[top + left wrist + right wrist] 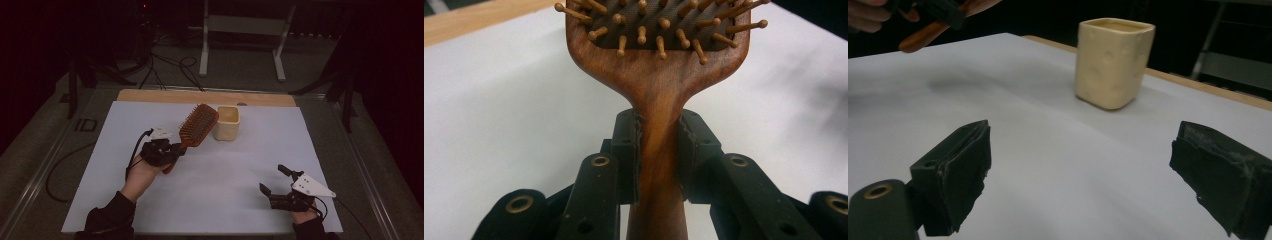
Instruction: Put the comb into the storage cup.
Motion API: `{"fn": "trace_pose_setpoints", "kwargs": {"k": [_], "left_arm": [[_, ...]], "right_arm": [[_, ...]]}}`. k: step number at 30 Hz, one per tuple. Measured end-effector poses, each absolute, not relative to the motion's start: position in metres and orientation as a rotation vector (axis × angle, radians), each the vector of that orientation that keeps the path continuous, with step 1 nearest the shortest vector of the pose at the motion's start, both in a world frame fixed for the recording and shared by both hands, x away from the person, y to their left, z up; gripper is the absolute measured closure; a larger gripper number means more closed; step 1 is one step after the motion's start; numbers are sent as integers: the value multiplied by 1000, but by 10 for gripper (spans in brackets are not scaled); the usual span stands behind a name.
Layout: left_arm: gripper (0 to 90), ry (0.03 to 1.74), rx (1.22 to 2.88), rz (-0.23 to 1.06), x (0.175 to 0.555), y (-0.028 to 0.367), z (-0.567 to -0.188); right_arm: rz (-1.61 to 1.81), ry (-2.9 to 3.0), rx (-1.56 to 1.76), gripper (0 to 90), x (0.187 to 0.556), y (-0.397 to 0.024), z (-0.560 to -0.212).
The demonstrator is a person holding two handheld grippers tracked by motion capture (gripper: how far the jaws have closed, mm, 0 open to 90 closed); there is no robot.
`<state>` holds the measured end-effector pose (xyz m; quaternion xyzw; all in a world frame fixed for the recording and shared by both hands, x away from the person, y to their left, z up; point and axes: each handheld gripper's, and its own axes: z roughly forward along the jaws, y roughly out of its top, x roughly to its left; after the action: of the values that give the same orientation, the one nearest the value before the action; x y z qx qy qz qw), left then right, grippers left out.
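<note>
Your left gripper (659,150) is clamped on the wooden hairbrush (196,127) handle, bristles up, beside the cream cup (226,122). Your right gripper (276,181) hovers low with jaws wide apart, holding nothing.

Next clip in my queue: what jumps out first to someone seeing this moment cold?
The wooden paddle hairbrush stands out: the left gripper is shut on its handle and holds it above the white table sheet, bristled head angled toward the far edge. Just right of the brush head stands a cream square cup, upright near the far edge of the sheet. The right gripper rests open at the near right, jaws spread wide with nothing between them.
</note>
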<state>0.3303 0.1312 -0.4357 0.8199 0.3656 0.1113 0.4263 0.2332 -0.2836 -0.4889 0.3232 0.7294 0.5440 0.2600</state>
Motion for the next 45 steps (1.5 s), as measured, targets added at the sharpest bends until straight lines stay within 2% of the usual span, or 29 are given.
{"fn": "trace_pose_setpoints", "kwargs": {"k": [12,16,30,31,36,45], "left_arm": [[734,803,1976,303,312,116,-438],[733,782,1963,359,306,113,-444],[733,734,1935,359,292,112,-471],[733,727,1939,391,290,110,-473],[733,718,1942,365,290,108,-475],[733,707,1889,385,286,109,-474]], "right_arm": [[1502,1957,948,89,232,-272,-442],[1512,2064,907,89,240,-260,-425],[1566,2012,864,89,273,-206,-381],[1569,2007,863,89,276,-203,-380],[1582,2004,891,89,292,-187,-376],[1724,1955,1136,88,316,-171,-383]]}}
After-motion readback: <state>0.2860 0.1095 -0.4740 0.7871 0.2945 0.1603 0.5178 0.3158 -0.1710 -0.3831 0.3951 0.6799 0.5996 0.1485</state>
